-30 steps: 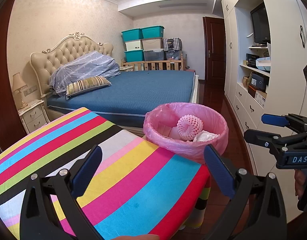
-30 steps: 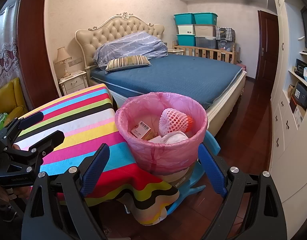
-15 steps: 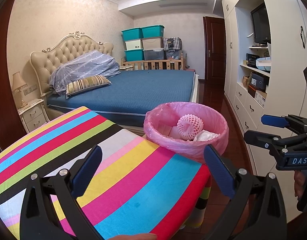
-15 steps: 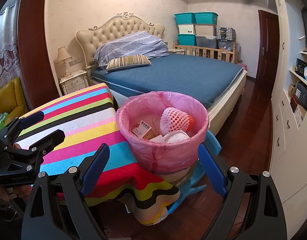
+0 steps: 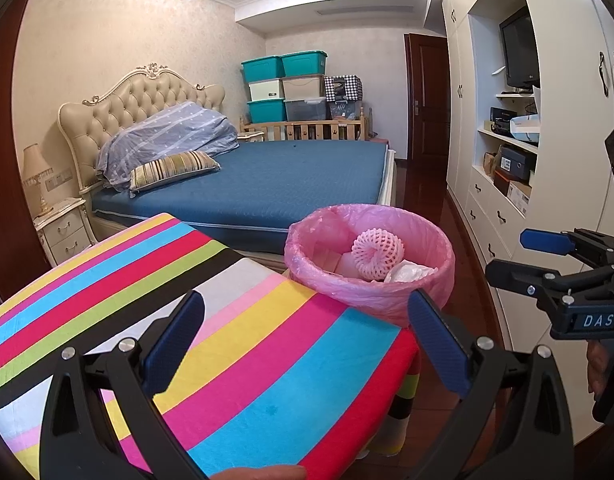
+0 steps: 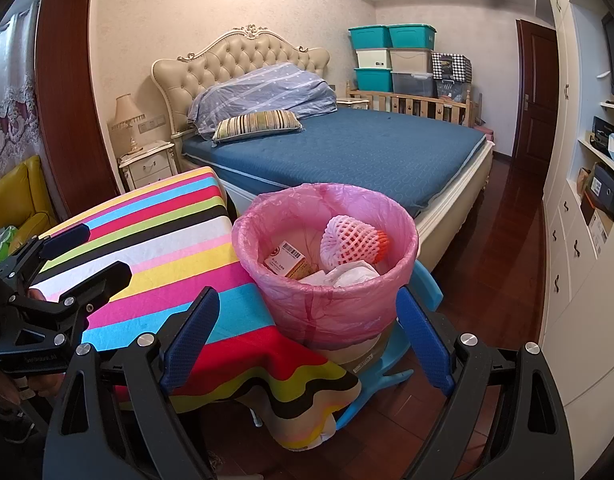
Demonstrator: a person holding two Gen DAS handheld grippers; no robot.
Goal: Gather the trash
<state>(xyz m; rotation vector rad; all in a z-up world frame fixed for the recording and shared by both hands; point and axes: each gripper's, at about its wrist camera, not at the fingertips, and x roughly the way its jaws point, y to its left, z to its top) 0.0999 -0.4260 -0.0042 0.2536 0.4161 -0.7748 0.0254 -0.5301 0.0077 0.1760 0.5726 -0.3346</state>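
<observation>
In the left wrist view, you are holding the left gripper (image 5: 307, 344) above the striped cloth surface (image 5: 227, 360), its blue-padded fingers (image 5: 175, 336) spread wide and gripping nothing. The pink-lined trash bin (image 5: 371, 300) is sitting just past the far right corner of the surface, between it and the blue bed (image 5: 287, 184). A foam fruit net (image 5: 377, 250) and crumpled white paper (image 5: 411, 272) are lying inside the bin. Your right gripper (image 5: 535, 256) is showing at the right edge, near the white cabinet (image 5: 567, 200), with its fingers apart and nothing between them.

In the right wrist view, you are pointing the right gripper (image 6: 307, 336) straight at the trash bin (image 6: 327, 312), whose lower wall is showing between the wide-open, empty fingers (image 6: 423, 340). The bin is resting on a blue plastic stool (image 6: 395, 364) beside the striped cloth surface (image 6: 155, 264). Inside it are lying the foam fruit net (image 6: 351, 242) with something orange within, a small labelled carton (image 6: 287, 262) and crumpled white paper (image 6: 347, 276). Your left gripper (image 6: 87, 252) is hovering at the left over the surface, fingers parted and empty.
</observation>
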